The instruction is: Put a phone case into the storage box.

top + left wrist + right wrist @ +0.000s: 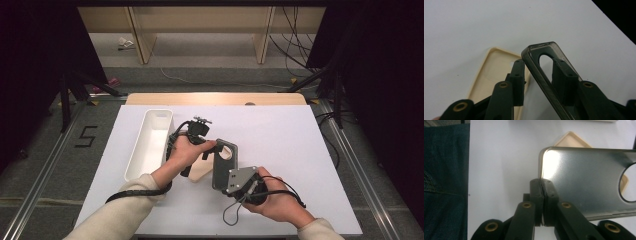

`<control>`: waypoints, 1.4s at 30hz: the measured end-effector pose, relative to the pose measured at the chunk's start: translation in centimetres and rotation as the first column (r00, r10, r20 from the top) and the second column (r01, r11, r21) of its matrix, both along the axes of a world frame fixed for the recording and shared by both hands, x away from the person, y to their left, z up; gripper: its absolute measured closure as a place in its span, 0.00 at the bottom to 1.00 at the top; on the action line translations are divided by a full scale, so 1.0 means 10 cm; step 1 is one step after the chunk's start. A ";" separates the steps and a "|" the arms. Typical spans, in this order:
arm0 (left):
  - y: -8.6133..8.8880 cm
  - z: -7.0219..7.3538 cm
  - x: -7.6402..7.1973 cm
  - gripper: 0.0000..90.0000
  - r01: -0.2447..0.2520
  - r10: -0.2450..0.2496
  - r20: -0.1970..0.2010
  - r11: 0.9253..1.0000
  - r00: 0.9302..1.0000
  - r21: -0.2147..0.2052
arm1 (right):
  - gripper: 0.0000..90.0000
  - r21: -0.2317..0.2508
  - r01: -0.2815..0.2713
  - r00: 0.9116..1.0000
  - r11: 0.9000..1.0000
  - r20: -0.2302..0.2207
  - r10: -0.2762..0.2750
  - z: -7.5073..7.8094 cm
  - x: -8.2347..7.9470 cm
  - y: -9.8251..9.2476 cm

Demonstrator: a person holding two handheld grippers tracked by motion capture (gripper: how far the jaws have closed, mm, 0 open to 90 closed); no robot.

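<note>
One white tray [150, 145] lies left of the left gripper [216, 148]. Its jaws straddle the top edge of one grey phone case [223, 167], not visibly pressing it. One cream phone case [494, 75] lies beneath. The right gripper [542, 182] is clamped on the grey case's lower edge.

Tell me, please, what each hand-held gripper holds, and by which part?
The right hand-held gripper pinches the grey phone case by its edge near a corner. The left hand-held gripper straddles its camera-hole end, not yet clamped.
</note>
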State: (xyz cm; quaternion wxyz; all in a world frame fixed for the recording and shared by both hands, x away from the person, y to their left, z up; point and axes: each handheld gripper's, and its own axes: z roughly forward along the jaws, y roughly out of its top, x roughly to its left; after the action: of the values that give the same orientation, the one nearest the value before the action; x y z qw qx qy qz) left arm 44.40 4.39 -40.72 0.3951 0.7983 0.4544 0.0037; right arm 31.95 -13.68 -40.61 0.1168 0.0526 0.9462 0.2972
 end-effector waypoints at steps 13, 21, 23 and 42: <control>-0.08 0.13 -0.15 0.88 -0.001 0.005 0.033 0.990 0.999 -0.141 | 0.99 -0.062 -0.007 1.000 0.998 -0.004 0.006 -0.11 0.01 0.04; -0.08 0.24 -0.28 0.91 0.033 -0.007 0.175 0.989 0.985 -0.146 | 0.83 -0.046 0.041 0.999 0.998 0.023 -0.040 -0.15 0.04 0.00; -0.03 0.25 -0.30 0.91 0.040 -0.008 0.230 0.990 0.973 -0.136 | 0.68 -0.005 0.079 0.995 0.997 0.059 -0.078 -0.15 0.08 -0.04; 0.47 0.26 -0.48 0.91 0.000 0.094 0.403 0.974 0.910 -0.227 | 0.24 0.221 0.271 0.962 0.937 -0.016 -0.274 -0.07 0.19 -0.28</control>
State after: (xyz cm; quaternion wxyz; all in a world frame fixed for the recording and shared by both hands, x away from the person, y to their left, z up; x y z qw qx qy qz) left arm 39.58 9.05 -38.15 0.5682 0.7194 0.3776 0.1305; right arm 33.81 -16.43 -41.28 0.1572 0.1936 0.8899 0.3820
